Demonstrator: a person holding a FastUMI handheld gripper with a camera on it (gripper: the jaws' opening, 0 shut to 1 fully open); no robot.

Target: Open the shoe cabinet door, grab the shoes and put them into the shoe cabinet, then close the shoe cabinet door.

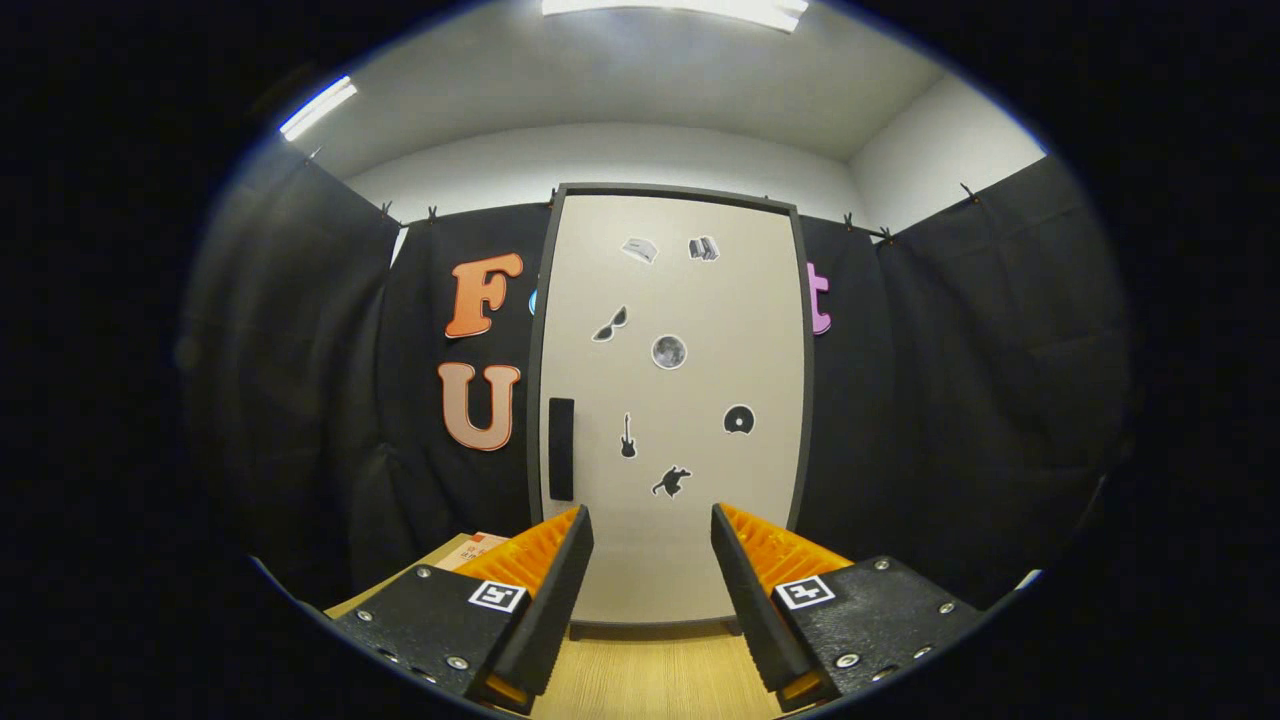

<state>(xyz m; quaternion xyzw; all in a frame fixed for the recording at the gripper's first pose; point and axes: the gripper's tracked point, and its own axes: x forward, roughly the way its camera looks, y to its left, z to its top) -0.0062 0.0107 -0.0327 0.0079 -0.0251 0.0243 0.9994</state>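
At about eight o'clock from the gripper (652, 545), just beyond its left finger, the corner of a cardboard box (478, 548) is seen lying on the wooden surface (655, 680); what it holds cannot be told. The shoes are not made out from here.

Further right, at roughly eleven o'clock from the fingers, a dark vertical handle (561, 448) is set near the left edge of the shoe cabinet door (690, 400). Its place there suggests that the door is hinged on the right and is meant to be swung outward from the left edge. The door is shut, flush within its dark frame (802, 380), and is dotted with small stickers (669, 351), among them a pair of sunglasses, a guitar and a disc.

At twelve o'clock the door's lower panel is framed between the two fingers. The gripper is held wide open and nothing is gripped; only the door and the wooden surface are seen through the gap. It is held level and square to the cabinet, well short of it, probably so that the whole door can be surveyed before an approach is chosen.

The opening step is judged not yet begun. A move up and toward eleven o'clock would be called for so that the handle can be taken between the fingers. A glancing grip on so narrow a handle could slip as the door is pulled.
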